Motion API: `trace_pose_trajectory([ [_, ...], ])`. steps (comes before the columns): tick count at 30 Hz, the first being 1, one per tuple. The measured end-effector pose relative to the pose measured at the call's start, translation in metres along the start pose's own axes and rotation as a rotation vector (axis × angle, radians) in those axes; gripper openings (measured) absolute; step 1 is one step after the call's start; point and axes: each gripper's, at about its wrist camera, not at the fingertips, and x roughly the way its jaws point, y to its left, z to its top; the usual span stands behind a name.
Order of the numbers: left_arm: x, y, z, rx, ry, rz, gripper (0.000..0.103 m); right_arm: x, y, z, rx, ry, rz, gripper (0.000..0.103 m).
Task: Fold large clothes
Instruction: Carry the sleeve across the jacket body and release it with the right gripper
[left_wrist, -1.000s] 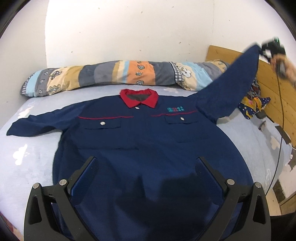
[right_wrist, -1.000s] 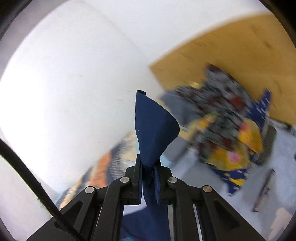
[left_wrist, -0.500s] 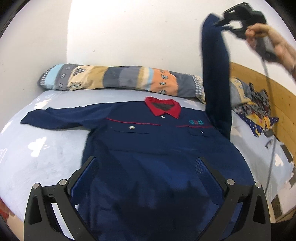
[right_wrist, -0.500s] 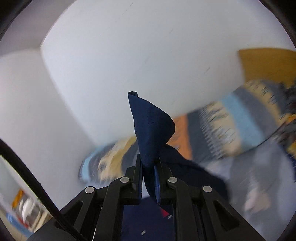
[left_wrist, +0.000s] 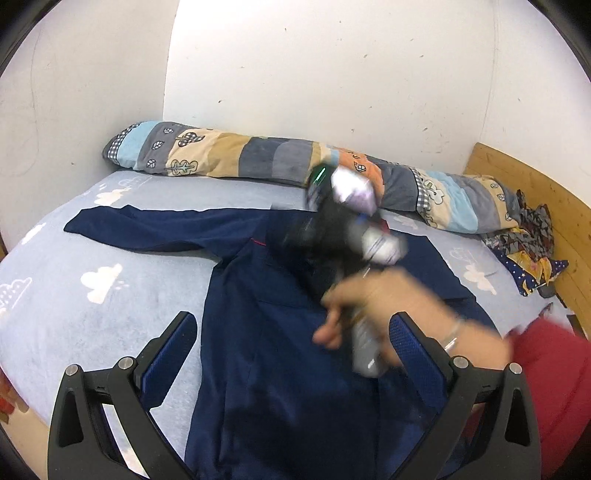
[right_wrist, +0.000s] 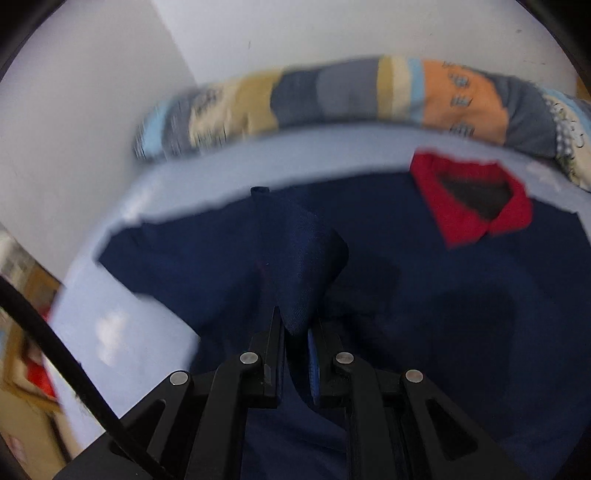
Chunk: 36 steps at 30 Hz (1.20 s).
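Observation:
A large navy shirt (left_wrist: 280, 339) with a red collar (right_wrist: 476, 206) lies flat, front up, on the bed. My right gripper (right_wrist: 295, 332) is shut on the cuff of the shirt's sleeve (right_wrist: 299, 258) and holds it low over the chest, left of the collar. In the left wrist view the right gripper (left_wrist: 332, 221) and the hand holding it are blurred above the shirt's middle. My left gripper (left_wrist: 291, 339) is open and empty above the shirt's lower part. The other sleeve (left_wrist: 155, 229) lies stretched out to the left.
A light blue sheet with white clouds (left_wrist: 92, 288) covers the bed. A long patchwork bolster (left_wrist: 258, 158) lies along the white wall. Crumpled patterned cloth (left_wrist: 528, 251) sits at the right by a wooden headboard (left_wrist: 535, 192). A black cable (right_wrist: 55, 350) crosses the right wrist view.
My right gripper has swung the held sleeve from high at the right down and across over the shirt's chest. My left gripper has stayed open and turned a little left.

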Motion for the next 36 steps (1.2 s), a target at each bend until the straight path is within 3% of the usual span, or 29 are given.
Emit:
trace_pose_trajectory([
  [2, 0.0, 0.001, 0.0, -0.005, 0.003, 0.004, 0.103, 0.025, 0.001, -0.015, -0.042, 0.028, -0.049, 0.019],
  [4, 0.002, 0.006, 0.003, -0.024, 0.001, 0.008, 0.103, 0.033, 0.005, -0.028, -0.061, 0.04, -0.069, 0.04],
  [6, 0.001, 0.014, 0.005, -0.05, -0.009, 0.027, 0.103, 0.035, 0.002, -0.034, -0.068, 0.068, 0.011, 0.073],
  [7, 0.0, 0.019, 0.007, -0.069, -0.015, 0.039, 0.103, 0.034, 0.003, -0.036, -0.074, 0.076, 0.04, 0.078],
  [11, 0.0, 0.04, 0.008, -0.154, -0.02, 0.069, 0.103, -0.004, -0.009, -0.032, -0.086, 0.009, 0.181, 0.082],
  [14, 0.002, 0.049, 0.007, -0.19, -0.014, 0.087, 0.103, -0.023, -0.033, -0.017, -0.039, -0.062, 0.131, 0.086],
  [17, 0.006, 0.046, 0.006, -0.171, 0.001, 0.098, 0.103, -0.007, -0.065, -0.003, -0.009, 0.005, 0.005, 0.086],
  [20, 0.009, 0.042, 0.006, -0.154, 0.005, 0.108, 0.103, 0.021, -0.086, -0.018, -0.036, 0.141, -0.047, 0.086],
  [24, 0.013, 0.043, 0.007, -0.157, 0.01, 0.126, 0.103, 0.018, -0.06, -0.034, -0.224, 0.128, -0.167, 0.085],
  [27, 0.013, 0.044, 0.009, -0.153, -0.002, 0.151, 0.103, -0.002, -0.044, -0.042, -0.246, 0.09, -0.134, 0.086],
  [30, 0.011, 0.049, 0.01, -0.155, -0.019, 0.181, 0.103, -0.001, -0.029, -0.075, -0.332, 0.146, -0.156, 0.085],
  [33, 0.009, 0.054, 0.011, -0.162, -0.026, 0.201, 0.103, -0.023, -0.015, -0.103, -0.378, 0.101, -0.185, 0.085],
  [36, 0.009, 0.06, 0.011, -0.171, -0.027, 0.215, 0.103, -0.046, -0.009, -0.134, -0.362, 0.081, -0.146, 0.086],
])
